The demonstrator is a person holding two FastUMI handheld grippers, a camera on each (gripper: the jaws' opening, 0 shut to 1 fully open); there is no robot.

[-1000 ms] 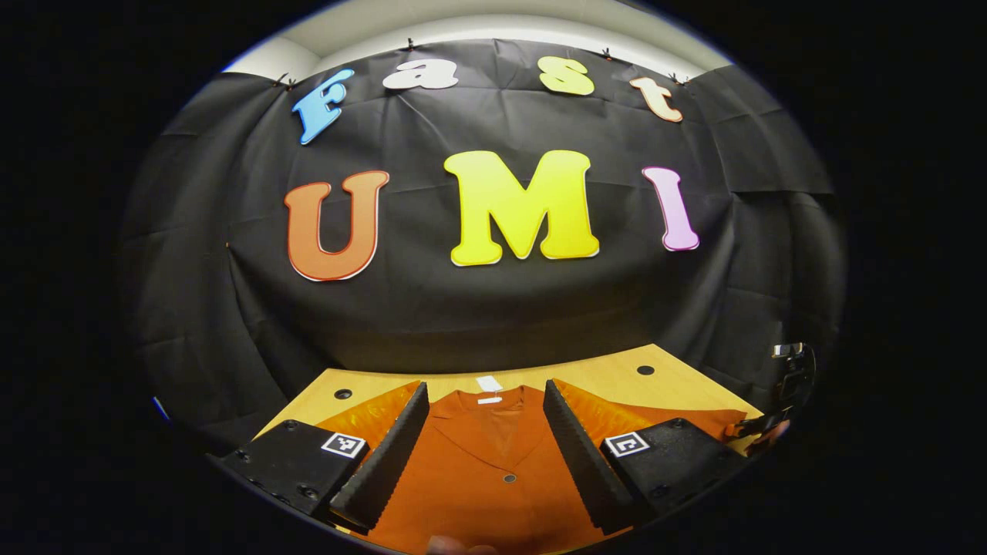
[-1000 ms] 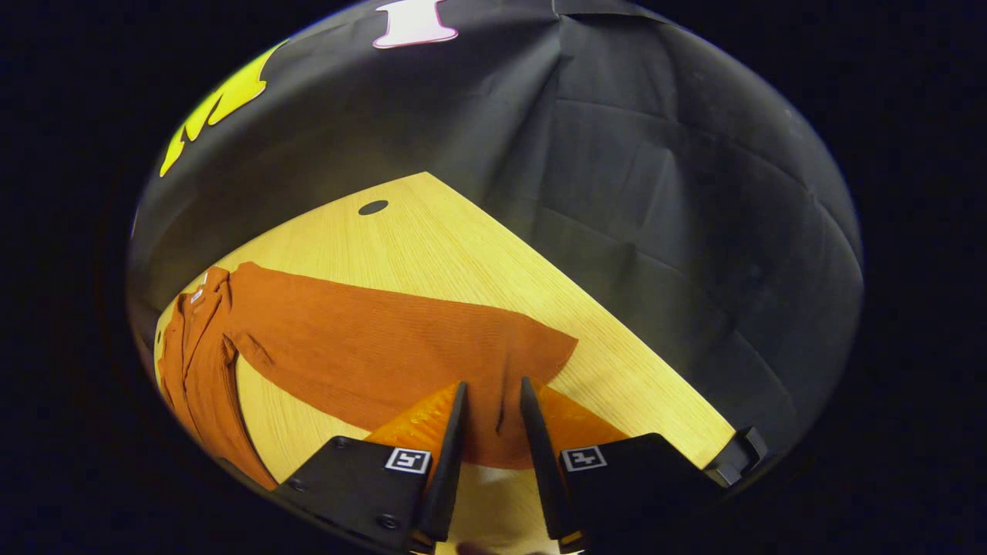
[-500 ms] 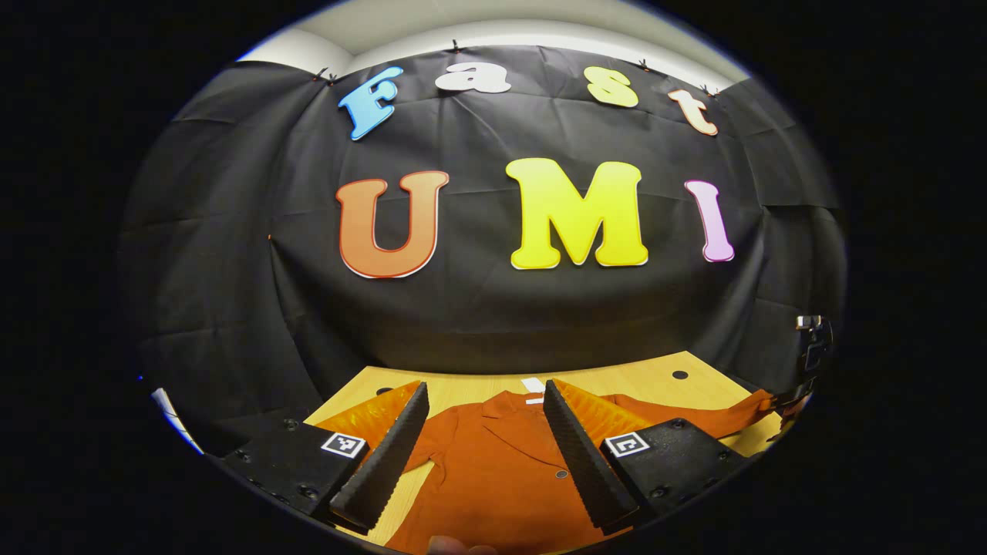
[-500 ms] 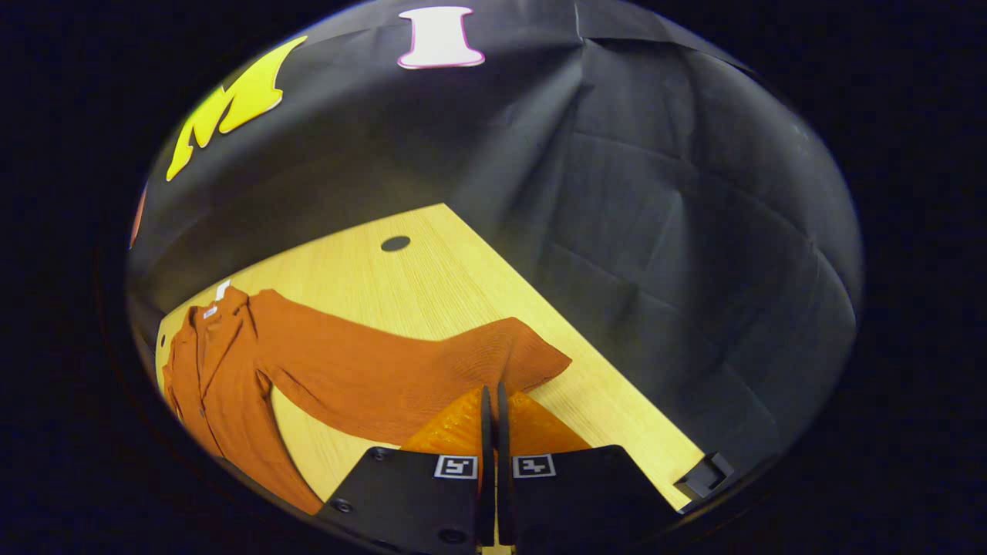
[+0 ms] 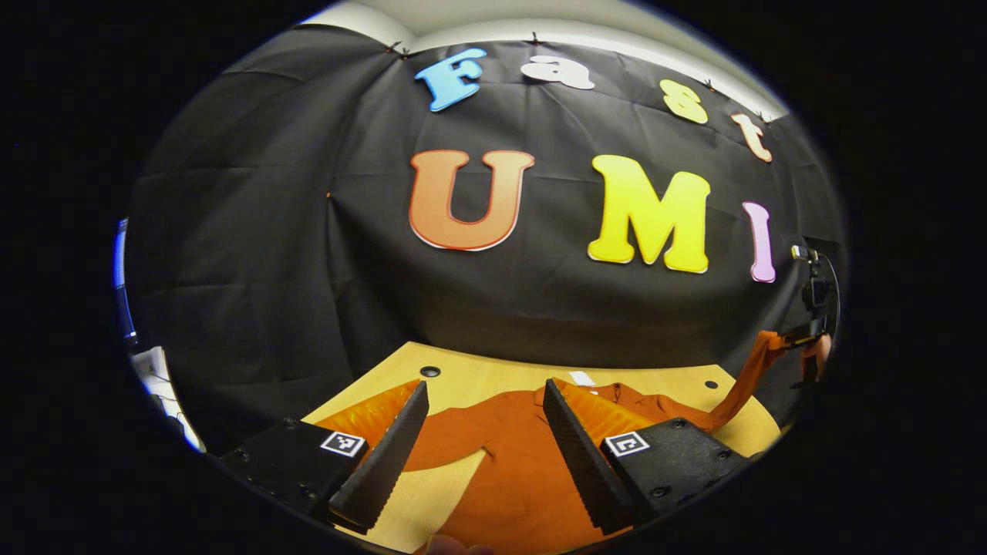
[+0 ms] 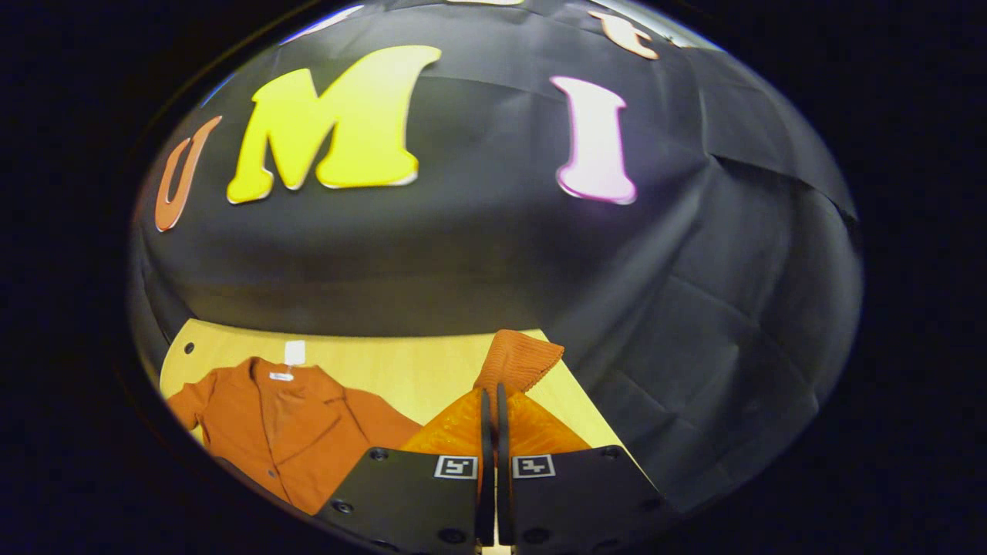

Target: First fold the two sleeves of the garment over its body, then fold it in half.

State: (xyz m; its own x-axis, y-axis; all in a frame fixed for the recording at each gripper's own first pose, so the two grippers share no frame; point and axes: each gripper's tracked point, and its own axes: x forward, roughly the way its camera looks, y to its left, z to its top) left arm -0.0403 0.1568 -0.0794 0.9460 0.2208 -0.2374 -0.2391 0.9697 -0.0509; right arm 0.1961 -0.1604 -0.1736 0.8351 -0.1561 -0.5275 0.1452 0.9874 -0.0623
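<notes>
The garment [image 5: 524, 470], an orange button-front top, lies flat on the wooden table [image 5: 463, 378], collar toward the booth wall; seen from the left gripper [image 5: 482, 455], its body spreads directly beneath and ahead of the gap between the fingers, with one sleeve [image 5: 443, 447] reaching out flat under the left-hand finger; that gripper hangs above the cloth with its jaws wide apart and nothing between them, probably waiting its turn so that the body stays undisturbed while the other side is worked. Farther to the right in the same view, the other sleeve [image 5: 744, 378] rises off the table in a taut slanting band toward the right gripper [image 5: 806, 339], held aloft near the wall; the lift looks meant to clear the sleeve from the wood so it can be carried across. In the right gripper view the right gripper [image 6: 490, 420] has its fingers pressed together on the cuff [image 6: 518, 362], which bunches up just ahead of the tips; the garment's body [image 6: 289, 432] lies to the left of and below this gripper, white collar tag [image 6: 294, 352] at its far edge. Judging by this, the first sleeve fold is under way and neither sleeve yet rests on the body; the next move calls for carrying the cuff leftward over the chest and keeping the pinch firm, since slack knit could slip free.
</notes>
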